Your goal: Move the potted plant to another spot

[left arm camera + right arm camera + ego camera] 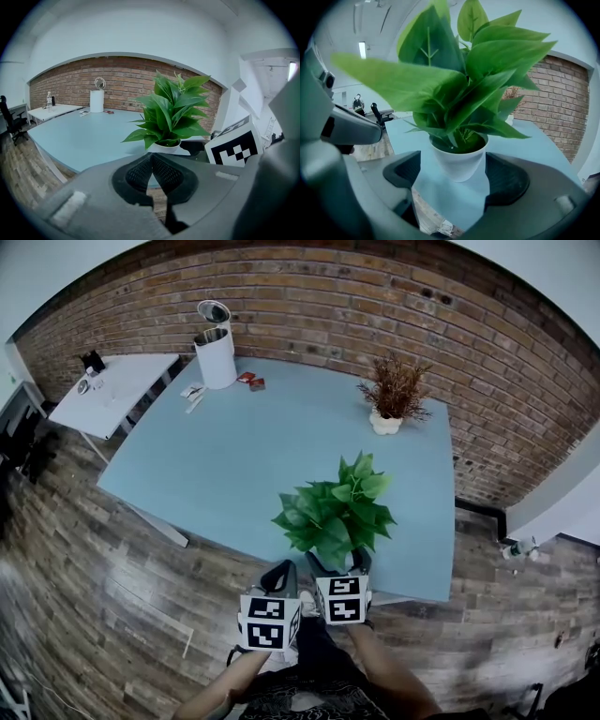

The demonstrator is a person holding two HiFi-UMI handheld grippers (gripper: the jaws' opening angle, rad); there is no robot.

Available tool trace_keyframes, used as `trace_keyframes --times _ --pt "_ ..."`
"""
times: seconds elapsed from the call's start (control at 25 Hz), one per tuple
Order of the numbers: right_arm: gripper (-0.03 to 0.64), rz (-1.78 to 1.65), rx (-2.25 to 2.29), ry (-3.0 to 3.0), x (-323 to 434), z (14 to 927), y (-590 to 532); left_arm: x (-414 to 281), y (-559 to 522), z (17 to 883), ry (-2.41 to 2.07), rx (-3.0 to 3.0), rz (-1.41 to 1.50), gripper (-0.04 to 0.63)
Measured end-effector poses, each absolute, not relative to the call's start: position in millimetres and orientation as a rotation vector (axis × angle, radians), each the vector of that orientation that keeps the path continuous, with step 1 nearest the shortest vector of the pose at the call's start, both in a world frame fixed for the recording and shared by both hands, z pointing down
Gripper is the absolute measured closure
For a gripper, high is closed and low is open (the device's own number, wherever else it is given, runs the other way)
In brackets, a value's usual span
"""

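The green potted plant (336, 512) stands in a white pot (459, 161) on the blue table (234, 456), close to its front edge. My right gripper (454, 176) is open wide, with one jaw on each side of the pot. Table shows in the gaps between the pads (504, 178) and the pot, so they do not touch it. In the head view the right gripper (337, 562) sits just under the leaves. My left gripper (151, 161) is shut and empty, to the left of the plant (171, 112) and just off the table's edge.
A dried brown plant (394, 395) in a white pot stands at the table's far right. A white lidded bin (216, 352) and small items (251, 381) sit at the far left. A white side table (117, 390) stands beyond, by the brick wall (328, 296).
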State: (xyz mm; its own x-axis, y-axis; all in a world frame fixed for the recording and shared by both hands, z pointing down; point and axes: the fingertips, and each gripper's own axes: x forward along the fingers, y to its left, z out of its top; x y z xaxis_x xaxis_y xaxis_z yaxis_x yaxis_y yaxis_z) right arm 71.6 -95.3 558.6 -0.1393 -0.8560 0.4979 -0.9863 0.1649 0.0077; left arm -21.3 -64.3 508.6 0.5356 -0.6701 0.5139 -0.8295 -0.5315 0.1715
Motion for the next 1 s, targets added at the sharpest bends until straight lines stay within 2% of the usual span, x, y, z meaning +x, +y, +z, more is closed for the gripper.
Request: trace_keyframes --times 0.44,1.0 --pt "0.152 0.52 1.73 -2.012 78.1 576.8 -113.8 -22.3 -79.8 511.9 -1.245 2.358 0.56 0.597" --pt "0.166 0.59 1.681 -1.988 77.7 585.0 -126.1 -20.2 -94.2 512.5 -1.255 2.355 0.558 0.597"
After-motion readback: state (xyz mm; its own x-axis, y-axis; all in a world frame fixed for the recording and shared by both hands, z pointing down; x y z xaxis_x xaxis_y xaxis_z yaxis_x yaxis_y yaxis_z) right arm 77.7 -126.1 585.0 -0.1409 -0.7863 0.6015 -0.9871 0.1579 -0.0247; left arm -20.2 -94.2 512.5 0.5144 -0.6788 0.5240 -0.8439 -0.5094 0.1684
